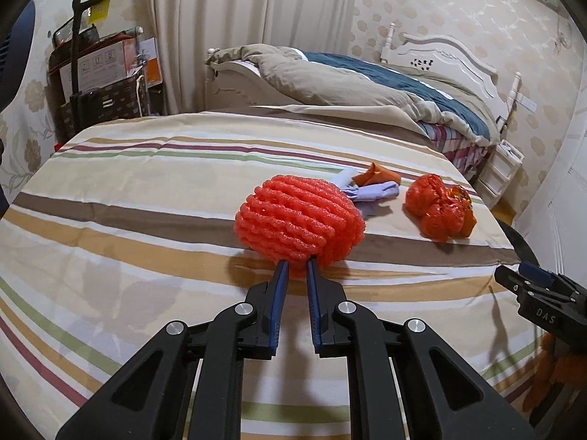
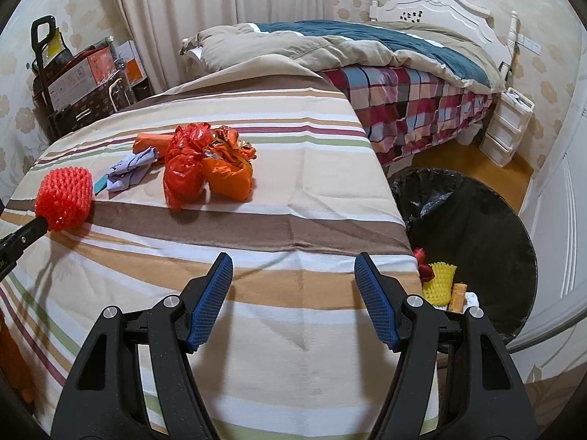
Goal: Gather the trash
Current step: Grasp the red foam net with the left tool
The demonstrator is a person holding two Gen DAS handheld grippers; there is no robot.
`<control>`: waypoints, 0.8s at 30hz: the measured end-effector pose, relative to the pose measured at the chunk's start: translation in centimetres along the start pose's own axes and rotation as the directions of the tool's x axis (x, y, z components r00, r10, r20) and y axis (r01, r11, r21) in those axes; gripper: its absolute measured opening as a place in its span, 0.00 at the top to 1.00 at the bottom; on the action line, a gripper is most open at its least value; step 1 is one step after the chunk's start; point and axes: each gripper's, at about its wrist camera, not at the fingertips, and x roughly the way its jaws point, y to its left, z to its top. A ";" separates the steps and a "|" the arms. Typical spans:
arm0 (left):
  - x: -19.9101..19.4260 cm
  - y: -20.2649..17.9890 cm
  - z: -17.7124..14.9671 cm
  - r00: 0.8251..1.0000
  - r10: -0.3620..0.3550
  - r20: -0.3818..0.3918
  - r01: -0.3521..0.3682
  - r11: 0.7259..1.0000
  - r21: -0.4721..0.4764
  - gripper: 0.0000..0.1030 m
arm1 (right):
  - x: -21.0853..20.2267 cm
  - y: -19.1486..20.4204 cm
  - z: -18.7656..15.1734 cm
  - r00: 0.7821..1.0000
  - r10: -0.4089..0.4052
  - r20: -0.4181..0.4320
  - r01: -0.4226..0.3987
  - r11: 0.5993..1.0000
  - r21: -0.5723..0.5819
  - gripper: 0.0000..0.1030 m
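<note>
My left gripper [image 1: 296, 264] nearly closed, pinching red foam fruit net [image 1: 299, 218] by near edge, just above striped cloth [image 1: 146, 201]. Net looks light, springy, crushable; edge pinch suffices. My right gripper [image 2: 293, 278] wide open, empty. Lined trash bin [image 2: 488, 220] right of table.

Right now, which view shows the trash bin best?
The right wrist view: the black-lined trash bin sits open beside the table, yellow foam net inside. The left wrist view catches only a dark sliver of its rim.
</note>
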 end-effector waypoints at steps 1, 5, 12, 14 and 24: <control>0.0 0.0 0.0 1.000 0.000 0.002 0.000 1.000 -0.003 0.86 | 0.0 0.1 0.0 1.000 0.000 0.000 0.000 1.000 -0.002 0.35; -0.4 -0.2 -0.3 1.000 -0.001 0.020 0.001 1.000 -0.019 0.47 | 0.0 0.2 0.0 1.000 -0.001 -0.001 0.001 1.000 -0.006 0.35; -0.3 -1.2 -0.1 0.998 0.038 0.050 -0.038 0.999 0.002 0.25 | 0.0 0.3 -0.1 1.000 -0.002 -0.004 0.002 1.000 -0.008 0.35; 0.1 -1.2 0.2 0.998 0.042 0.048 -0.041 0.999 -0.009 0.23 | -0.1 0.4 -0.1 1.000 -0.004 -0.006 0.003 1.000 -0.009 0.35; 2.8 -0.5 1.6 0.999 0.047 -0.026 -0.048 0.997 -0.065 0.20 | 0.2 0.5 -0.3 1.000 -0.005 -0.012 0.005 1.000 -0.012 0.35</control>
